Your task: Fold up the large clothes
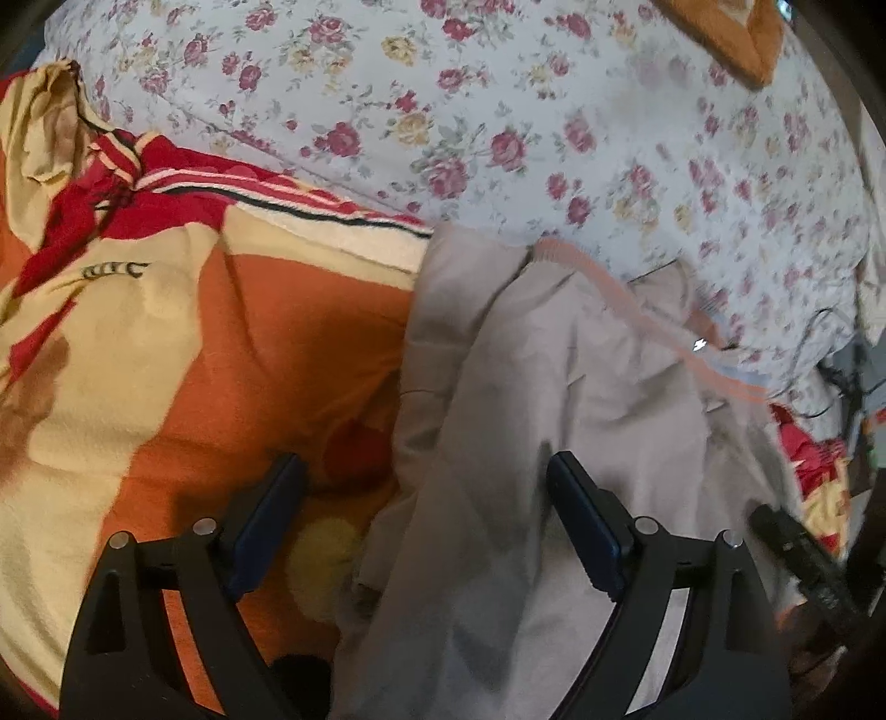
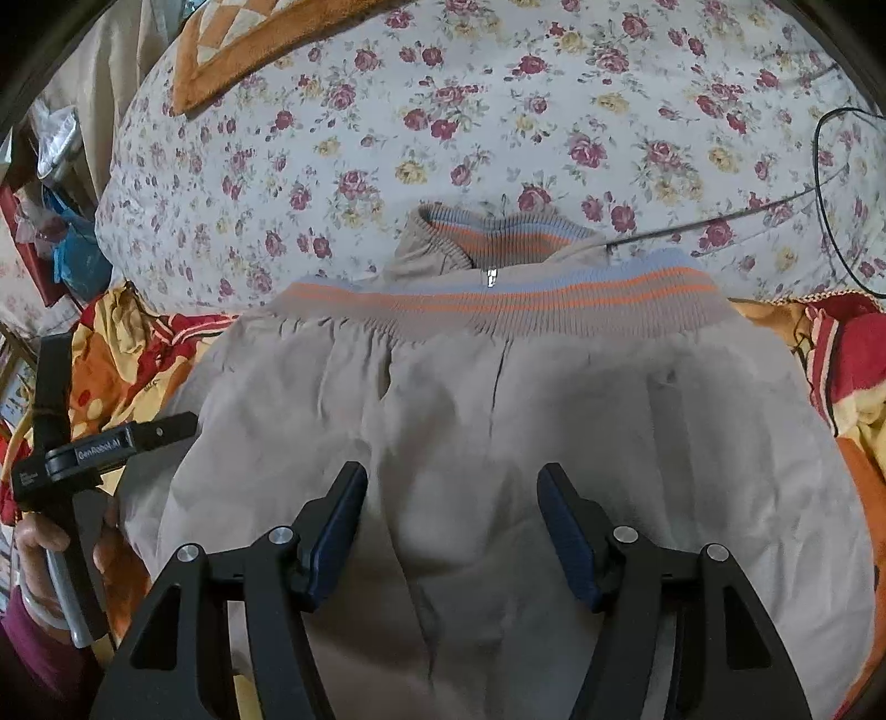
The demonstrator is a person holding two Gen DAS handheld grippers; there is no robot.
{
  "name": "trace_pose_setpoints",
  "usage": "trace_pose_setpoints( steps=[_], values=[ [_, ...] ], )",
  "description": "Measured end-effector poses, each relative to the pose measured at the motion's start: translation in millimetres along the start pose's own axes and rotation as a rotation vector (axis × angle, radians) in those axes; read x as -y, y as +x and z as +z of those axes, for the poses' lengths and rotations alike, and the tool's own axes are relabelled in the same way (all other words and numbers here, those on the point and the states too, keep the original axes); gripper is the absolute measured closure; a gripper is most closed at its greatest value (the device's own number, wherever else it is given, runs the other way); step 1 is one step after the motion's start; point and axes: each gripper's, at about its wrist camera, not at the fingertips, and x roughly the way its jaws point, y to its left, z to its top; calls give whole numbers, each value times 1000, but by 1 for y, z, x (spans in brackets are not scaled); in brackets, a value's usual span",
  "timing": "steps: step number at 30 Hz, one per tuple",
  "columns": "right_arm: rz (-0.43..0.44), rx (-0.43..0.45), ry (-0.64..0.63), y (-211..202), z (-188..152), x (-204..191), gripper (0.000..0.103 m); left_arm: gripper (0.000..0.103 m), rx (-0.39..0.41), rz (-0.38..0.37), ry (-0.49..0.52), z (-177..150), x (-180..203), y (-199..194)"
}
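Observation:
A large beige jacket (image 2: pixel 498 421) lies folded on the bed, its ribbed hem with orange and blue stripes (image 2: pixel 526 302) over the collar (image 2: pixel 498 235). My right gripper (image 2: pixel 451 487) is open just above the jacket's middle, holding nothing. In the left wrist view the jacket (image 1: pixel 526 399) fills the lower right. My left gripper (image 1: pixel 426 476) is open over the jacket's left edge, one finger above the orange blanket (image 1: pixel 249 343), the other above the beige cloth. The left gripper also shows in the right wrist view (image 2: pixel 138 435) beside the jacket's left edge.
The jacket rests on an orange, yellow and red blanket (image 2: pixel 853 387) at the bed's near side. A floral sheet (image 2: pixel 443 127) covers the bed beyond. An orange cushion (image 2: pixel 232 50) lies at the far edge. A black cable (image 2: pixel 819 166) runs at the right. Clutter (image 2: pixel 55 232) stands off the left side.

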Motion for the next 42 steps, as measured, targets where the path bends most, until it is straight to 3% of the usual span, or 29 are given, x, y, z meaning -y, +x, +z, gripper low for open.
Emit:
trace_pose_setpoints(
  steps=[2, 5, 8, 19, 27, 32, 35, 38, 39, 40, 42],
  values=[
    [7, 1, 11, 0, 0, 1, 37, 14, -28, -54, -4, 1, 2, 5],
    [18, -3, 27, 1, 0, 4, 36, 15, -36, -63, -3, 0, 4, 8],
    [19, -3, 28, 0, 0, 4, 36, 35, -77, -135, -17, 1, 6, 8],
    [7, -11, 15, 2, -2, 2, 34, 35, -76, -103, 22, -2, 17, 6],
    [1, -19, 18, 5, -2, 3, 34, 37, -81, -183, 63, -1, 24, -5],
    [1, -19, 18, 5, -2, 3, 34, 37, -110, -155, 31, -2, 18, 8],
    [2, -17, 20, 5, -2, 3, 34, 27, -108, -165, 41, -4, 21, 8],
    [5, -11, 17, 4, -2, 3, 35, 27, -102, -161, 50, -6, 24, 7],
    [0, -4, 11, 3, -1, 2, 37, 31, -98, -163, 51, -5, 24, 6],
    [-5, 2, 5, 1, -1, 1, 46, 36, -96, -161, 50, -5, 24, 5],
    [-25, 32, -23, -5, 1, -3, 60, 58, -83, -139, 53, -4, 23, 1]
  ],
)
